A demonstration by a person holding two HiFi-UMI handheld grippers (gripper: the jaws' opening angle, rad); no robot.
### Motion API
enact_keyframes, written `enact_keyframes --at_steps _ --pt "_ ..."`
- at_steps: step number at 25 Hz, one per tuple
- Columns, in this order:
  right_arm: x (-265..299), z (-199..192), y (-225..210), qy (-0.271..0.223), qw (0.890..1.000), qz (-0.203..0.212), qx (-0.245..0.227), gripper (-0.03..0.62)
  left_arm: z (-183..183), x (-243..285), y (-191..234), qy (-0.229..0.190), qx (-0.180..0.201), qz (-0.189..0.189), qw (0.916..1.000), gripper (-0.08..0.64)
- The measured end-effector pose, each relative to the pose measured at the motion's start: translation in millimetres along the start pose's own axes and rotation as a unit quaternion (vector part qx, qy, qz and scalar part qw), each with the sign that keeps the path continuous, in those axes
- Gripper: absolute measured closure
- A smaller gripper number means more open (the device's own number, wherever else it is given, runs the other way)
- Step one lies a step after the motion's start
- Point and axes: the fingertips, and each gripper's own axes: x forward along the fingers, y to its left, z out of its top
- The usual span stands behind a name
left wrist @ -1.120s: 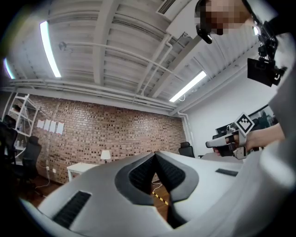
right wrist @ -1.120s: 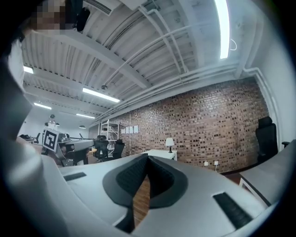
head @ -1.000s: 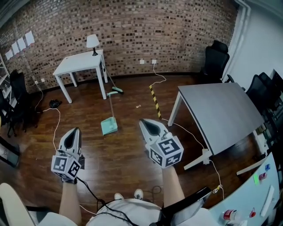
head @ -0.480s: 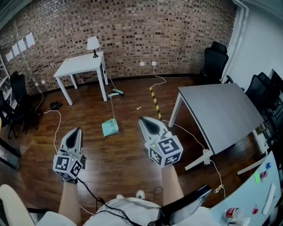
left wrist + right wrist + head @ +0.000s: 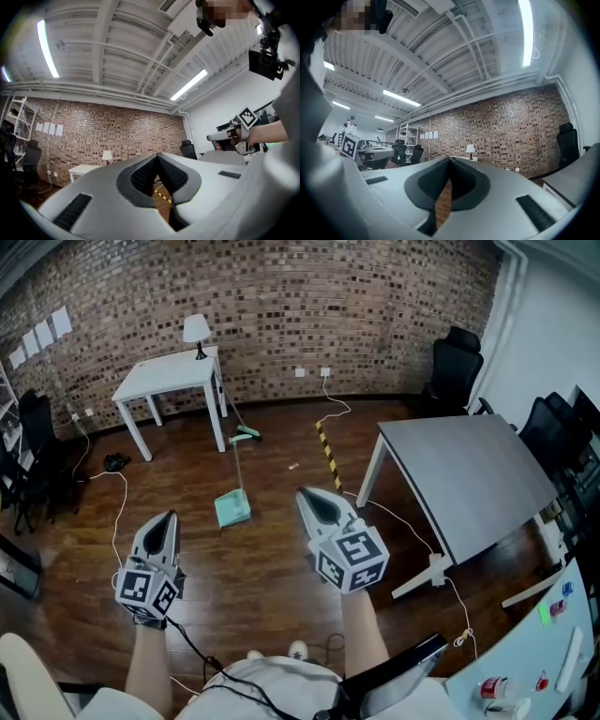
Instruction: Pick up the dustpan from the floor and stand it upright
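The teal dustpan (image 5: 232,510) lies on the dark wooden floor, its long handle (image 5: 234,465) stretching away toward the brick wall. Both grippers hover over the floor nearer to me, apart from it, and both point roughly level. My left gripper (image 5: 167,516) is to the dustpan's left, jaws shut and empty; its own view (image 5: 157,154) shows the pads together. My right gripper (image 5: 304,491) is to the dustpan's right, also shut on nothing, with its pads meeting (image 5: 450,159). Neither gripper view shows the dustpan.
A teal broom (image 5: 247,433) lies beyond the dustpan handle near a white table (image 5: 169,376) with a lamp (image 5: 197,331). A grey table (image 5: 469,474) stands right, black chairs (image 5: 457,367) behind. Cables (image 5: 117,512) and a yellow-black strip (image 5: 326,451) cross the floor.
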Motion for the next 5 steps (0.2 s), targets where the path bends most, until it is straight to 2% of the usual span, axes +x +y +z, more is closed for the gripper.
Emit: enact_keyframes --at_steps 5 --pt "10.6 -3.3 5.6 0.001 1.000 0.001 -0.001 0.615 -4.4 1.1 8.3 0.001 -0.001 0.001 1.0000 0.563"
